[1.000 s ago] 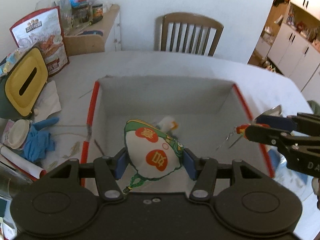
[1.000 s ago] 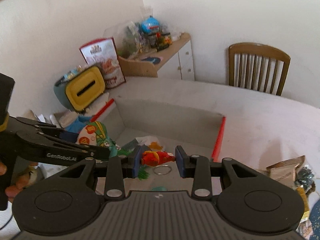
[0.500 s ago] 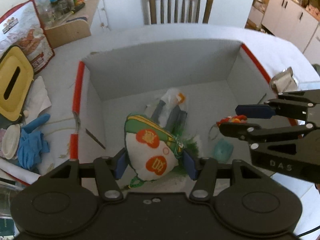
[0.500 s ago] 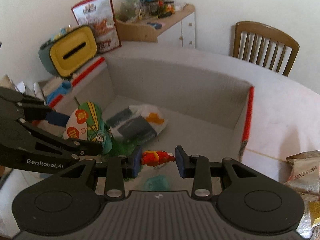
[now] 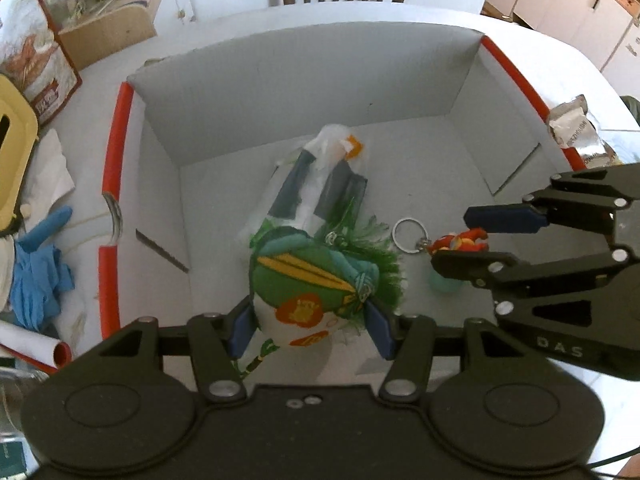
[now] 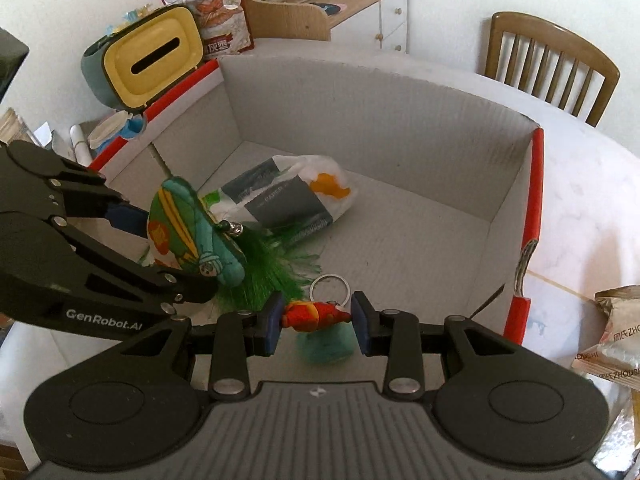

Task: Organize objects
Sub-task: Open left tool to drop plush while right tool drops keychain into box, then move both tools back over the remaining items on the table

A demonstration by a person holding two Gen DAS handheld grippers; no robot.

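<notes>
Both grippers hang low inside the grey red-edged cardboard box, left gripper clamped on the green-white stuffed fabric pouch with its long axis pointing away, right gripper clamped crosswise on the small red figurine keychain, floor directly beneath both.

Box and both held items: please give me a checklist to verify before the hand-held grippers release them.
1. Left hand-held gripper holds the green pouch: ok.
2. Right hand-held gripper holds the red keychain figure: ok.
3. Both items are over the inside of the box: ok.
4. Pouch touches the box floor: cannot tell.
5. Floor under the figure is free: not ok, a teal object lies there.
6. Grippers apart from each other: ok.
</notes>
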